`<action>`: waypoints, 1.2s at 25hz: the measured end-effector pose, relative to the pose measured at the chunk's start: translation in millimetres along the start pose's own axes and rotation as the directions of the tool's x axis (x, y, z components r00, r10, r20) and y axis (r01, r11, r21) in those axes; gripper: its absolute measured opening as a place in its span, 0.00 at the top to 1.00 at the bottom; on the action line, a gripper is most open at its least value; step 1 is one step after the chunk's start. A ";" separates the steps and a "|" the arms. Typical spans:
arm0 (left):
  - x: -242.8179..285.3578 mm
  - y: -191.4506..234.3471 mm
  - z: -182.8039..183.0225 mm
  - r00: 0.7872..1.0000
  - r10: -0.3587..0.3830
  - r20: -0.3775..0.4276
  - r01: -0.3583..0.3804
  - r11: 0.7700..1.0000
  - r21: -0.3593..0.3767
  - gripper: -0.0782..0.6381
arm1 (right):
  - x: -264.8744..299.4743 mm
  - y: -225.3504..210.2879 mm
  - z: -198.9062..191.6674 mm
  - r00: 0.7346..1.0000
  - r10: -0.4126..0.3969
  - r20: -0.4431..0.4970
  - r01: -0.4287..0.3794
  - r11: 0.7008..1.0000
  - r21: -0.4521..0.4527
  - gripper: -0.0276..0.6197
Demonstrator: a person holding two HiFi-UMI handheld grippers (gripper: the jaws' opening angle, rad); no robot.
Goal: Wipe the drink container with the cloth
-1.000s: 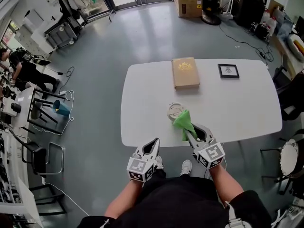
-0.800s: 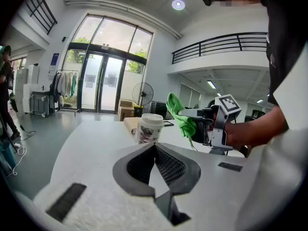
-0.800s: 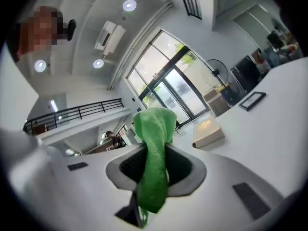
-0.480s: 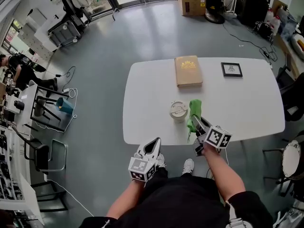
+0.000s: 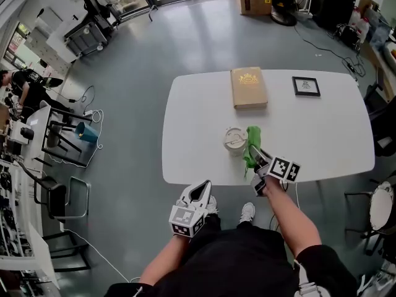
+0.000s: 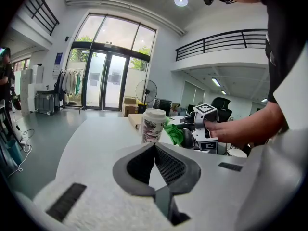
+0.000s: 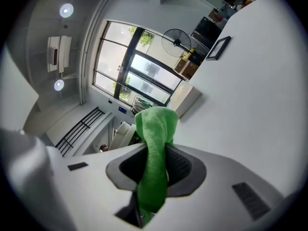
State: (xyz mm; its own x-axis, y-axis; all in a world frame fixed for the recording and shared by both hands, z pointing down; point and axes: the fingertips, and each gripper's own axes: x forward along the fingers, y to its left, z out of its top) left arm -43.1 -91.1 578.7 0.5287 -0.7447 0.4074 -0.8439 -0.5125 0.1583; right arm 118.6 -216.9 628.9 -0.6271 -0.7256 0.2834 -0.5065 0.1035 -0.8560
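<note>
One drink container [image 5: 234, 140], a white lidded paper cup with a printed pattern, stood upright on the tabletop [image 5: 322, 135] along with one book [image 5: 249, 87] and one framed picture [image 5: 306, 86]. The right gripper [image 5: 255, 155] had its jaws clamped on the single green cloth [image 5: 252, 142], just beside the cup. The left gripper [image 5: 200, 189] had its jaws closed and empty, well apart from the cup

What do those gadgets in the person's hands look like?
Both are handheld two-jaw grippers. The left gripper and right gripper have white bodies, tapered jaws lined with dark ribbed pads, and a cube of black-and-white square markers. No cables show. The person wears black clothing; no sleeves reach the forearms.
</note>
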 end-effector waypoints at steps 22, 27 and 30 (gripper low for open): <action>1.0 9.7 6.4 1.000 0.020 0.020 -0.019 1.000 -0.010 0.88 | 34.3 -64.5 -33.1 0.910 -0.358 -0.209 0.280 0.903 -0.327 0.80; 2.5 7.0 13.6 0.999 0.017 0.038 -0.018 1.000 0.004 0.88 | 38.1 -80.4 -44.1 0.844 -0.452 -0.290 0.309 0.851 -0.425 0.80; 3.3 4.8 14.1 0.999 0.017 0.039 -0.017 1.000 0.008 0.88 | 41.2 -85.5 -46.2 0.812 -0.489 -0.317 0.307 0.821 -0.481 0.80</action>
State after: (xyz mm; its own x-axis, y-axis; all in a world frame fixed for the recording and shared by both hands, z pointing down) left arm -44.1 -102.1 568.0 0.5176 -0.7693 0.3744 -0.8521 -0.5032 0.1440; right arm 108.7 -224.2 733.8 -0.4490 -0.4247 0.7861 -0.8932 0.1888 -0.4082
